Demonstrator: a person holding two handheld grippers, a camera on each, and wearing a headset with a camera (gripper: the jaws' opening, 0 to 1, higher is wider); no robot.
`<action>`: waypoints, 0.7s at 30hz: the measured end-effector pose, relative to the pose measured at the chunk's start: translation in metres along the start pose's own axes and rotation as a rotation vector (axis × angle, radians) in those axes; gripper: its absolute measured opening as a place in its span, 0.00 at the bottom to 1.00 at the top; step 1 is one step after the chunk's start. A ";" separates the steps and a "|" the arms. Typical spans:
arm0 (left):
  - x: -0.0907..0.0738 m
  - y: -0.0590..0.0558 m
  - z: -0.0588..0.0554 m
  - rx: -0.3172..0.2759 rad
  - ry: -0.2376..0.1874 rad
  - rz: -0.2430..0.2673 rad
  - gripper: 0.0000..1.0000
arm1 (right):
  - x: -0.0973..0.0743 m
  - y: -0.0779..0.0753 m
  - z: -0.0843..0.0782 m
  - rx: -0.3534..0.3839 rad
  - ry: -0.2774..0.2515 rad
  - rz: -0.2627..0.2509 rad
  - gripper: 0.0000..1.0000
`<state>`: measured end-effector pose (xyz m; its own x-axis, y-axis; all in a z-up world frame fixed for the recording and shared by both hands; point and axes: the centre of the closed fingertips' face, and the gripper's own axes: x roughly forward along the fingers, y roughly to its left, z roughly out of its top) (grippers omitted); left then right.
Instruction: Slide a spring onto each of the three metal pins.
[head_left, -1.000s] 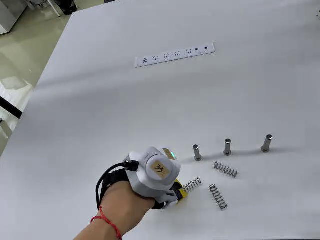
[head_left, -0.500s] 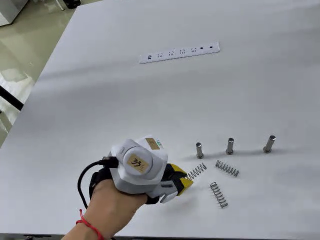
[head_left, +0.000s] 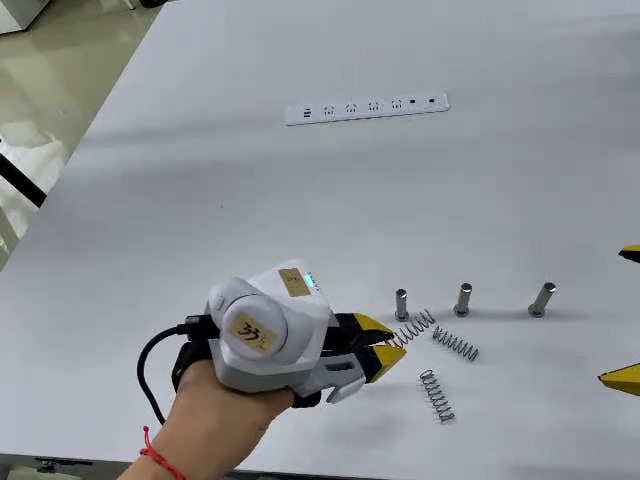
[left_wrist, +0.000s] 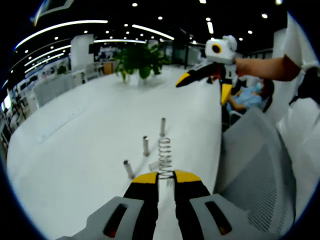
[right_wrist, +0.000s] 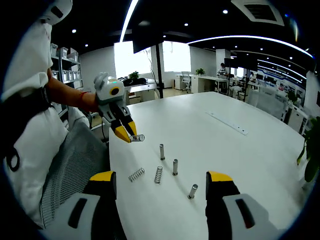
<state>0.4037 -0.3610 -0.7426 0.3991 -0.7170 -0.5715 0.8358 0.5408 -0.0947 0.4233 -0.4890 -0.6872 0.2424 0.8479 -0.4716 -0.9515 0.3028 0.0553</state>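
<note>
Spring (head_left: 412, 328): pinched by one end in the left gripper (head_left: 385, 345), pointing toward the nearest pin (head_left: 401, 304). It seems lifted off the table (head_left: 250, 200), but I am not sure.
Left gripper: jaws pressed together on the spring's end.
Pins (head_left: 463, 298): three, upright in a row.
Other springs (head_left: 455, 343): two, lying flat near the pins.
Right gripper (right_wrist: 161, 176): jaws spread wide, holding nothing, well apart from the pins.
Power strip (head_left: 366, 107): on the far part of the table.
</note>
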 end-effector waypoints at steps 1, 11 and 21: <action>0.000 0.000 0.002 0.007 -0.008 0.000 0.10 | 0.002 0.002 0.004 0.005 -0.006 0.006 0.73; -0.002 -0.009 0.027 -0.012 -0.128 -0.027 0.10 | 0.031 0.018 0.039 0.133 -0.110 0.049 0.56; -0.001 -0.012 0.048 -0.050 -0.216 -0.036 0.11 | 0.048 0.016 0.053 0.359 -0.237 0.046 0.31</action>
<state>0.4107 -0.3877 -0.7020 0.4450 -0.8112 -0.3793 0.8336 0.5300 -0.1554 0.4299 -0.4207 -0.6626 0.2778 0.9279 -0.2485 -0.8462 0.3588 0.3939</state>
